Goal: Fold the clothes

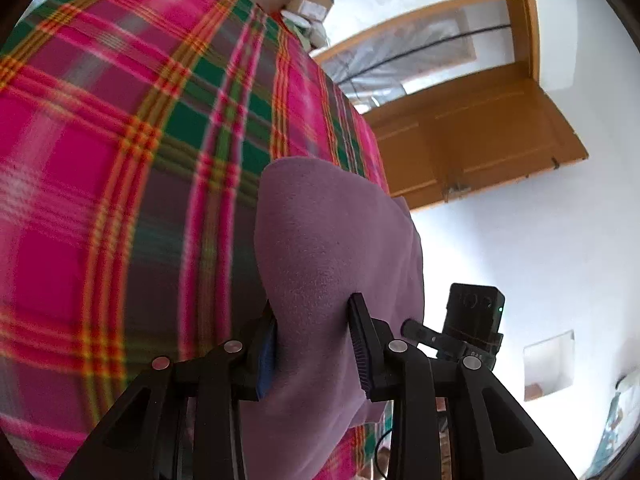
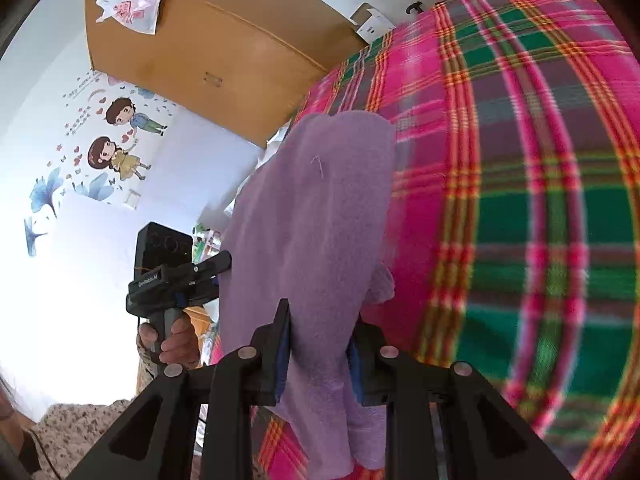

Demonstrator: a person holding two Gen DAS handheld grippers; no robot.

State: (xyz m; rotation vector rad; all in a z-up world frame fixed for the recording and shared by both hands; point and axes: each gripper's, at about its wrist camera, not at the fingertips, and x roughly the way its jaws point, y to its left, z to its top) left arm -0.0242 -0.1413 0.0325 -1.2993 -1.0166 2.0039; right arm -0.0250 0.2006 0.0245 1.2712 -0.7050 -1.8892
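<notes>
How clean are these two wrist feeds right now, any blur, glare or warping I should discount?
Left wrist view: the plaid blanket is smeared by motion blur, the purple cloth stays sharp, and the door bows from fisheye distortion. Right wrist view: the white wall is blown out at lower left, the blanket's stripes curve and blur toward the right edge, and the cloth is crisp.

Both grippers are matte black plastic, with silver round screws along the linkage arms. The left gripper (image 1: 316, 344) has blue pads with ribbed black backing; the right gripper (image 2: 320, 352) looks the same.
</notes>
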